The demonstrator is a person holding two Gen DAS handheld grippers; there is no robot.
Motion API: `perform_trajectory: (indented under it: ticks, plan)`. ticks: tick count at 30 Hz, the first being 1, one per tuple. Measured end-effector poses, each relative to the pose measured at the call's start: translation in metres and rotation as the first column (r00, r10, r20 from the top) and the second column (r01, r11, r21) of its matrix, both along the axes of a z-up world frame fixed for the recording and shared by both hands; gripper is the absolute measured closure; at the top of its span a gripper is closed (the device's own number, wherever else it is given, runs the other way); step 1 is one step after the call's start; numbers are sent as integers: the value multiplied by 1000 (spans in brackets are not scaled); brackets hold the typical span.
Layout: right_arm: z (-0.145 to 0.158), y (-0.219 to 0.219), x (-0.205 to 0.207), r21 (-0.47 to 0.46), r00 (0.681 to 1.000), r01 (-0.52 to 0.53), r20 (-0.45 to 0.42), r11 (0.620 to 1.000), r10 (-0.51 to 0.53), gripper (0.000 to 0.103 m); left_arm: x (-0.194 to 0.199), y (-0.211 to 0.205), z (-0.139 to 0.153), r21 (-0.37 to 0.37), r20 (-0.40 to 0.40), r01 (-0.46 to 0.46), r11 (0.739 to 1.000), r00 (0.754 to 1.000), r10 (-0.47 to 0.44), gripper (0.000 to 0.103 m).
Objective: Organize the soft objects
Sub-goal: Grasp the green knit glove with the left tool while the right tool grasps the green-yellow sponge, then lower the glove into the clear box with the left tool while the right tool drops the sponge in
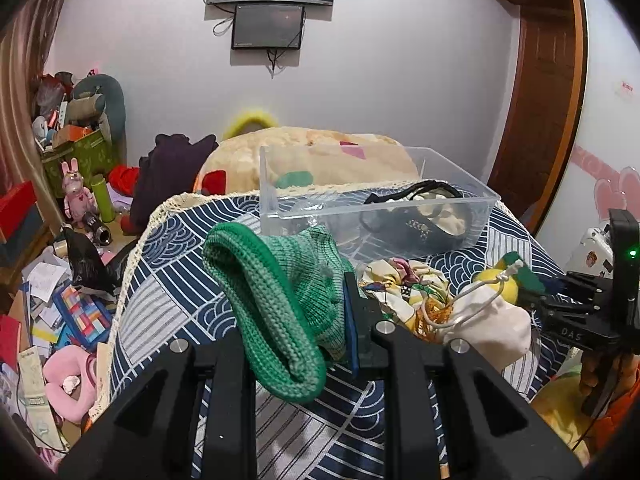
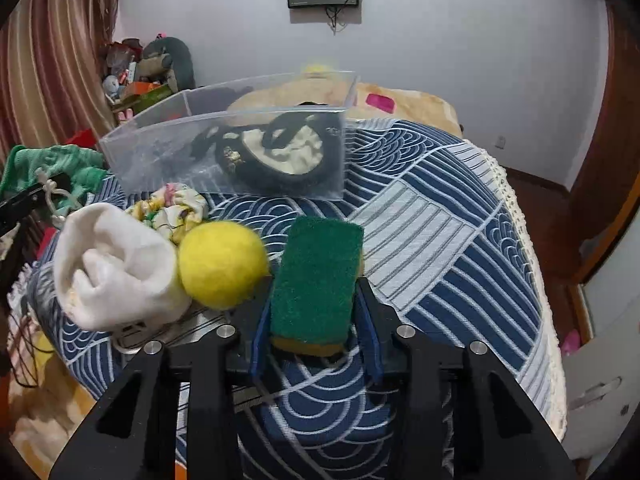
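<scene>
My left gripper has its jaws closed on the floppy green knitted hat, draped before the clear plastic bin. My right gripper squeezes the springy green-and-yellow sponge mid-body, over the tablecloth.

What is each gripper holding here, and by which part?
Left gripper holds the green knitted hat by its side. Right gripper clamps the green scouring sponge across its near end.

green knit hides left finger | yellow ball blurred, perhaps moving
</scene>
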State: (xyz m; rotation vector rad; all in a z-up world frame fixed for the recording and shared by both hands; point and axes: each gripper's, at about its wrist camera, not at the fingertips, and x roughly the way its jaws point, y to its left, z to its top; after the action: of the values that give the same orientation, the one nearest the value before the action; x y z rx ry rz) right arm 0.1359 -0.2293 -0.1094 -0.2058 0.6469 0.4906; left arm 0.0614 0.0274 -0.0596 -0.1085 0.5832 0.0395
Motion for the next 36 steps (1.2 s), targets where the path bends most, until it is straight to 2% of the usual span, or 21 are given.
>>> perform_trajectory:
  ticks: [11,17,22,28,36]
  plan:
    - [46,-6,-9,46,992,14,128,999,-20,71,15,9,29,7,76,-18,1000,997,17,82]
    - [71,11,0,54,976,3,217,999,-15,70,32,10,45,20,117,-18,1000,993,16,82]
    - [87,29,10,76,967,-26,255,997,6,70,51,6,49,30,124,-8,1000,992,4,82]
    - [93,48,27,81,965,-62,259,995,39,70,76,3,44,23,111,9,1000,994,-11,82]
    - [85,76,50,53,972,-98,220,994,84,70,110,-1,31,-19,43,58,998,997,-57,82]
